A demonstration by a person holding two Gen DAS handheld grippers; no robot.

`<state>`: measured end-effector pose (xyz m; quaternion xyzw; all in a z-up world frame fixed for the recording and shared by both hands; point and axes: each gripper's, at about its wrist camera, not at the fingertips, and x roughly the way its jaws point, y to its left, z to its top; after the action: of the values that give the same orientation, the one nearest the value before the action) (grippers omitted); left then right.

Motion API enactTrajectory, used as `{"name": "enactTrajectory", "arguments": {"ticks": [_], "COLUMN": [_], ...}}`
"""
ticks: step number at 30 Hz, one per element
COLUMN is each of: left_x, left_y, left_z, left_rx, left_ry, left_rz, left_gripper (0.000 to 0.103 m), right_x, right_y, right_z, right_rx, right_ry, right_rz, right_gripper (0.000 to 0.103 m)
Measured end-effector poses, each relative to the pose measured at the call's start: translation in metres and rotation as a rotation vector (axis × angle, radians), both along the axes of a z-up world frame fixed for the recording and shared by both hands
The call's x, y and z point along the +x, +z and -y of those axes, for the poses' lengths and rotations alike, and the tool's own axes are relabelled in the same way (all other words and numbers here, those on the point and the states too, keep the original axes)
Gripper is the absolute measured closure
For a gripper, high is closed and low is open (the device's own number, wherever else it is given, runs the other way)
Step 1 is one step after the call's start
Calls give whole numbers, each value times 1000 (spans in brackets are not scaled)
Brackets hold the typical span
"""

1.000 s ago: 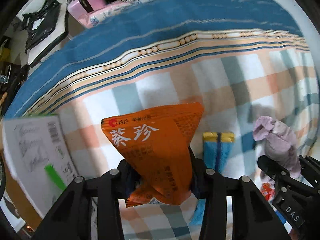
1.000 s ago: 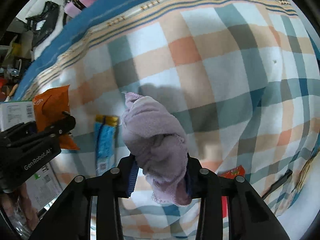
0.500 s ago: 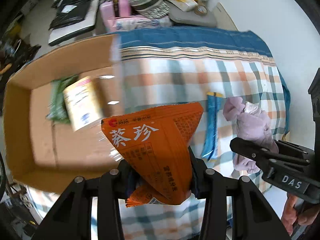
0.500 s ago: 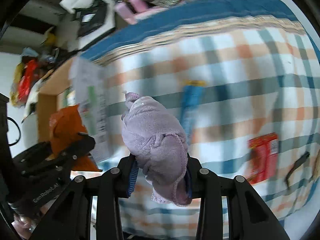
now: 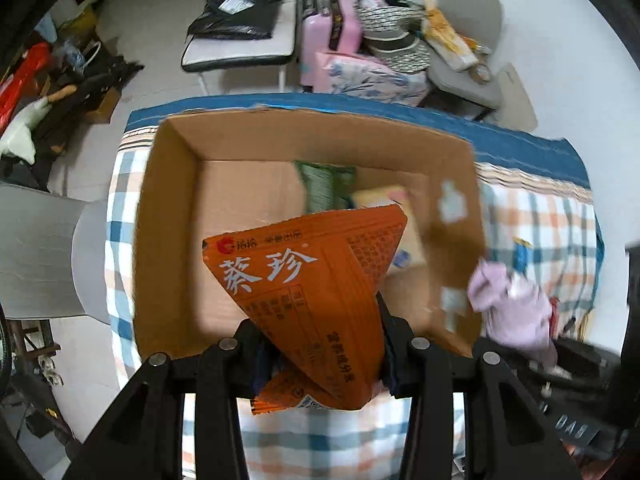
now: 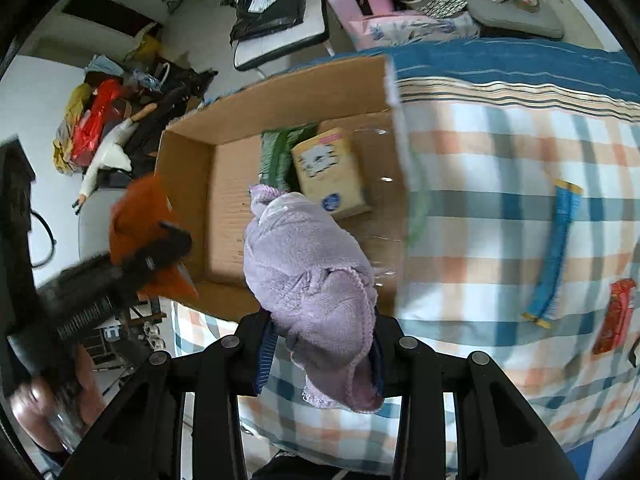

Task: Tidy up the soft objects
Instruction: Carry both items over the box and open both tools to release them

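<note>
My left gripper (image 5: 320, 344) is shut on an orange snack bag (image 5: 308, 280) and holds it above the near side of an open cardboard box (image 5: 168, 240). My right gripper (image 6: 320, 344) is shut on a lilac fleece cloth (image 6: 308, 276) and holds it over the box's near right corner (image 6: 224, 300). Inside the box lie a green packet (image 6: 276, 152) and a yellow tissue pack (image 6: 328, 172). The cloth shows at the right of the left wrist view (image 5: 508, 308). The orange bag and left gripper show at the left of the right wrist view (image 6: 140, 216).
The box stands on a checked bedspread (image 6: 500, 168). A blue sachet (image 6: 552, 256) and a red packet (image 6: 612, 316) lie on it to the right. Beyond the bed are a white chair (image 5: 240, 48), a pink suitcase (image 5: 320, 36) and floor clutter.
Both grippers have risen and swung left from over the bedspread to over the cardboard box, each still holding its item. The box interior has come into view.
</note>
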<state>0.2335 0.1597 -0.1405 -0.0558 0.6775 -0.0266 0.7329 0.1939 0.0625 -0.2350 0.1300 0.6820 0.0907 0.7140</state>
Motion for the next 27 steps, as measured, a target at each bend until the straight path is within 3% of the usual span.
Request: {"name": "enactTrajectory", "arguments": {"ticks": [7, 17, 20, 23, 25, 27], "left_x": [51, 94, 102, 105, 105, 106], "left_y": [-48, -99, -109, -111, -110, -105], "left_z": [-47, -53, -51, -51, -52, -52], "left_rx": [13, 26, 44, 43, 41, 43], "left_ry": [31, 6, 4, 10, 11, 12], "left_rz": [-66, -153, -192, -199, -191, -175], "left_gripper": [63, 62, 61, 57, 49, 41], "right_x": [24, 32, 34, 37, 37, 37], "right_y": [-48, -93, -100, -100, -97, -94], "right_z": [-32, -33, -32, -31, -31, -31], "right_rx": [-65, -92, -111, -130, -133, -147], "right_ry": [-22, -73, -80, -83, -80, -75], "right_rz": [-74, -161, -172, -169, -160, -151], "right_gripper": [63, 59, 54, 40, 30, 29]}}
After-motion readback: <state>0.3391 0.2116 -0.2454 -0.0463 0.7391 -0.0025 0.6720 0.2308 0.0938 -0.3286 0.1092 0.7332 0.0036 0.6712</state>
